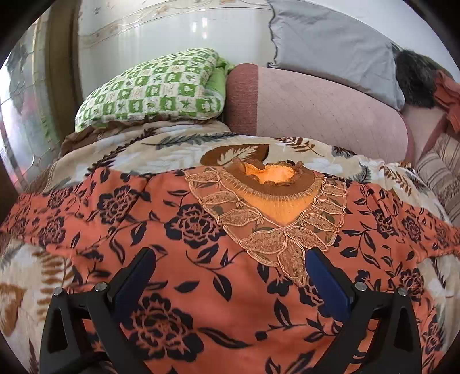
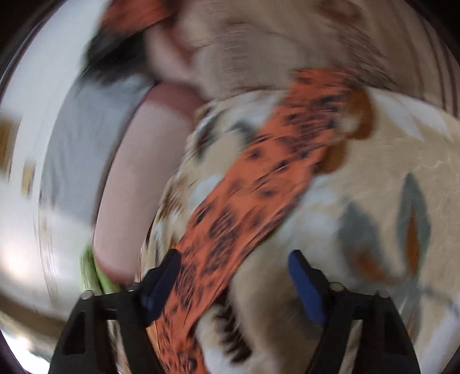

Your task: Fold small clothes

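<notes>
Nearest you in the left wrist view, your left gripper (image 1: 230,259) hangs over the orange floral top (image 1: 161,230) with its two blue-padded fingers (image 1: 327,284) spread wide apart and nothing pinched between them; whether the tips touch the cloth you cannot tell from this angle. The top lies spread flat, front up, across the leaf-print blanket (image 1: 161,149), its sleeves reaching out to both sides of the frame. Just beyond the right finger sits the lace neckline (image 1: 270,230), a V of embroidered leaves, with the brown ruffled collar (image 1: 276,184) at its far end. Past the garment the blanket runs on to a green checked pillow (image 1: 155,89) at the left, a pink quilted bolster (image 1: 316,106) in the middle and a grey pillow (image 1: 330,46) leaning above it against the tiled wall (image 1: 178,26). In the right wrist view everything is smeared by motion blur, yet your right gripper (image 2: 233,273) shows its fingers (image 2: 302,282) standing apart, not clamped on anything. A band of the top (image 2: 258,184), seemingly a sleeve, runs diagonally from beside the left-hand finger up and away over the blanket (image 2: 373,184). Farther off, the bolster (image 2: 138,172) and grey pillow (image 2: 86,143) blur at the left.
</notes>
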Motion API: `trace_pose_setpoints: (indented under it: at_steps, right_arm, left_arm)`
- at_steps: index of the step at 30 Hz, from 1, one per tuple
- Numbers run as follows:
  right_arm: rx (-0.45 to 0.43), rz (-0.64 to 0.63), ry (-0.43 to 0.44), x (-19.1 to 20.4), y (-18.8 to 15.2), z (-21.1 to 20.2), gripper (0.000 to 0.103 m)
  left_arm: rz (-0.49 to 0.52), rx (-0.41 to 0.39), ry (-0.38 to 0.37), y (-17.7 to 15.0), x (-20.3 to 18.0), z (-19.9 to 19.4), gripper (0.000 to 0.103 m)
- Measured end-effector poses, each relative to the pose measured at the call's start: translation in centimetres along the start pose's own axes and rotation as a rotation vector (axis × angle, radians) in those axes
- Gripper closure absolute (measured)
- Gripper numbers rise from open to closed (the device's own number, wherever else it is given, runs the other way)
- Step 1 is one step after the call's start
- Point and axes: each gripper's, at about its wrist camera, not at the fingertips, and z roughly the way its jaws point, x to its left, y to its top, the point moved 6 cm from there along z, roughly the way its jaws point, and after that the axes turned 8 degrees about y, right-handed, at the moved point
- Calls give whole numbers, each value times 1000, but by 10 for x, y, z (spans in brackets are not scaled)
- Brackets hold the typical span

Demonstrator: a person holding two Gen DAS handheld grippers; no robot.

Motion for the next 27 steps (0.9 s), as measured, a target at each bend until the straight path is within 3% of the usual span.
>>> trace_pose_setpoints:
  at_steps: [2,6,10,11,13,16,19,21,27]
  right_arm:
    - [-13,69,7,-20,20,8,44]
    - [-54,199,14,-45,51,27,56]
    - [-123,254,5,-53,78,46,80]
    - [-139,256,-5,-54,82,48,87]
    - [-147,237,-38,-50,85,53,90]
    - [-146,99,-7,-2,81,51,92]
    - [-110,-44,78,64,60,49,92]
    - [-39,-125,161,120,31,55,92]
    - [206,-370,331,256,-116,90,92]
  left_arm:
    - [5,-28,21,3,4,2,0]
    - [-10,-18,17,4,10,12,0]
    - [-24,-3,27,4,15,21,0]
    - [-23,-3,33,5,16,23,0]
    - [-30,-9,42,7,20,25,0]
    - [-54,-27,65,14,31,23,0]
    - [-105,-46,82,24,50,17,0]
    - [-144,-55,95,30,65,13,0]
    - [-271,-100,172,46,130,0,0]
